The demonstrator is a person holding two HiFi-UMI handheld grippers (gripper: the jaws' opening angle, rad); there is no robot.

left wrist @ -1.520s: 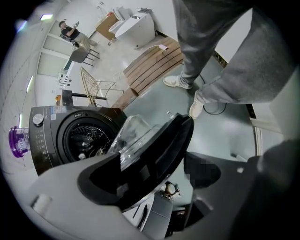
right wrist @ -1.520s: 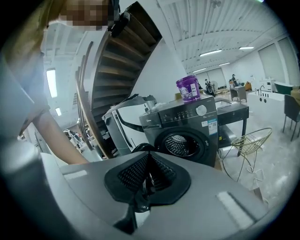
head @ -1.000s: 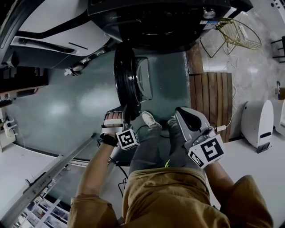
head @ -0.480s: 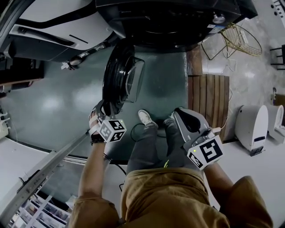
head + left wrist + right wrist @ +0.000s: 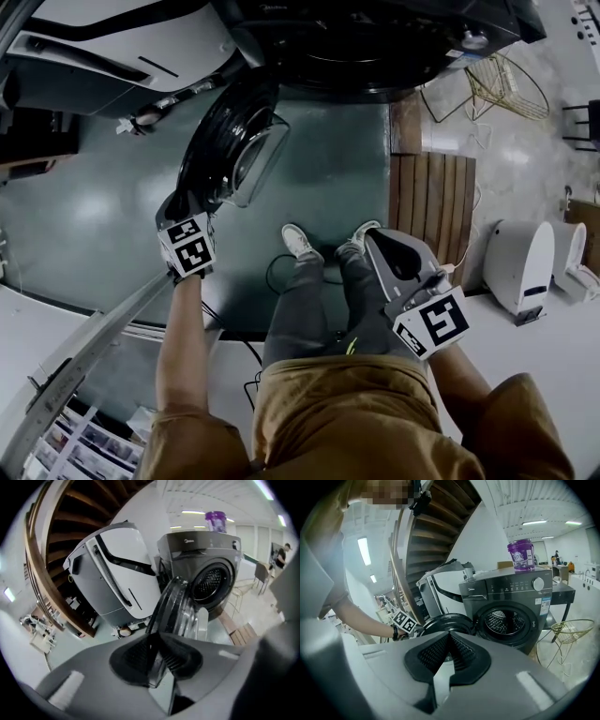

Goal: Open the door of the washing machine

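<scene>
We hold left gripper (image 5: 155, 641) fingers, just closing, on rim of round black glass-bowled door (image 5: 177, 606), open on dark grey front-loading washing machine (image 5: 511, 603). Our right gripper (image 5: 449, 638) fingers closed, empty.

**Where everything sits around the washer**

So the washing machine (image 5: 511, 606) is dead ahead, with a detergent jug (image 5: 521, 554) sitting on top of it. Its door (image 5: 230, 141) hangs open off the left side, swung out over the floor toward the person. Just left of the washer there's another machine (image 5: 112, 47), leaning, and a staircase (image 5: 436, 522) rises behind and over that one. Right of the washer is a wire basket stand (image 5: 506, 84). A slatted wooden board (image 5: 436, 216) lies on the floor from the washer's right front corner back toward the person. Further right still, a small upright unit (image 5: 520, 262). The person's shoes (image 5: 298, 241) are on the floor in front of the drum opening, between door and board.
</scene>
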